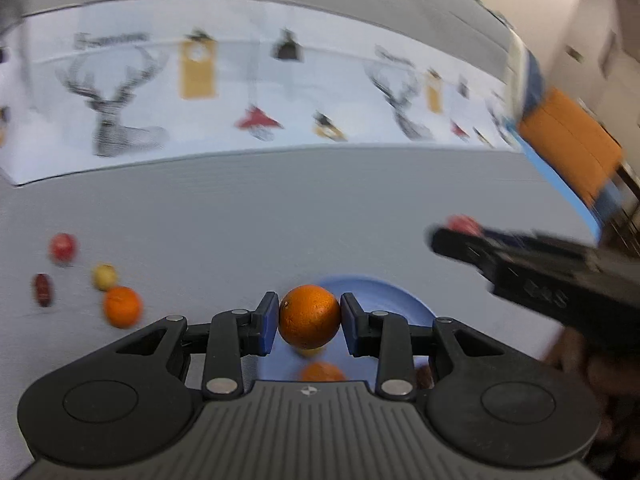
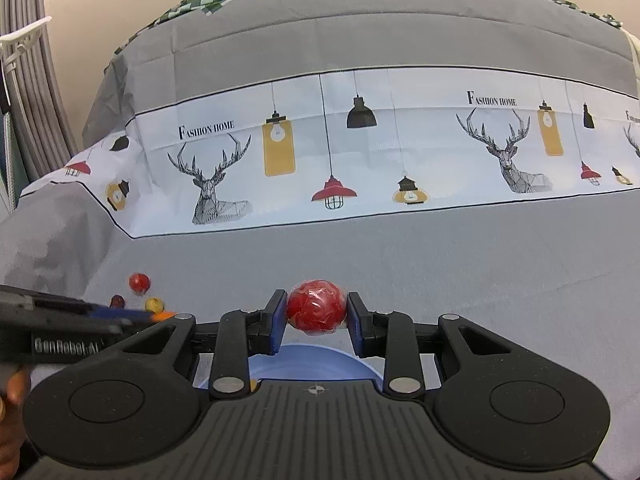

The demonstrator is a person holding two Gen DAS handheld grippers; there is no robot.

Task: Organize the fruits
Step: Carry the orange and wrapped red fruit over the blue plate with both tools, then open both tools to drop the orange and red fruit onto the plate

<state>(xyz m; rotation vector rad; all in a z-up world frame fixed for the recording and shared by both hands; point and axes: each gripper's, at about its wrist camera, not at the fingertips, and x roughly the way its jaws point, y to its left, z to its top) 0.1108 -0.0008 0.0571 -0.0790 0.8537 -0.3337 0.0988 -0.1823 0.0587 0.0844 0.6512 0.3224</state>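
My left gripper point(image 1: 309, 317) is shut on an orange point(image 1: 309, 316), held above the near rim of a blue plate point(image 1: 384, 300). Another orange point(image 1: 322, 372) lies on that plate under the fingers. My right gripper point(image 2: 317, 314) is shut on a red fruit in clear wrap point(image 2: 317, 307), just above the far rim of the blue plate point(image 2: 312, 364). In the left wrist view the right gripper point(image 1: 452, 236) reaches in from the right with the red fruit point(image 1: 463, 224) at its tip. The left gripper's side point(image 2: 80, 328) shows at the left of the right wrist view.
On the grey cloth to the left lie a red fruit point(image 1: 62, 247), a dark red oblong fruit point(image 1: 43, 289), a small yellow fruit point(image 1: 105, 277) and an orange point(image 1: 122, 306). A white printed band point(image 2: 360, 152) crosses the cloth farther back. An orange-and-blue object point(image 1: 568, 136) sits at right.
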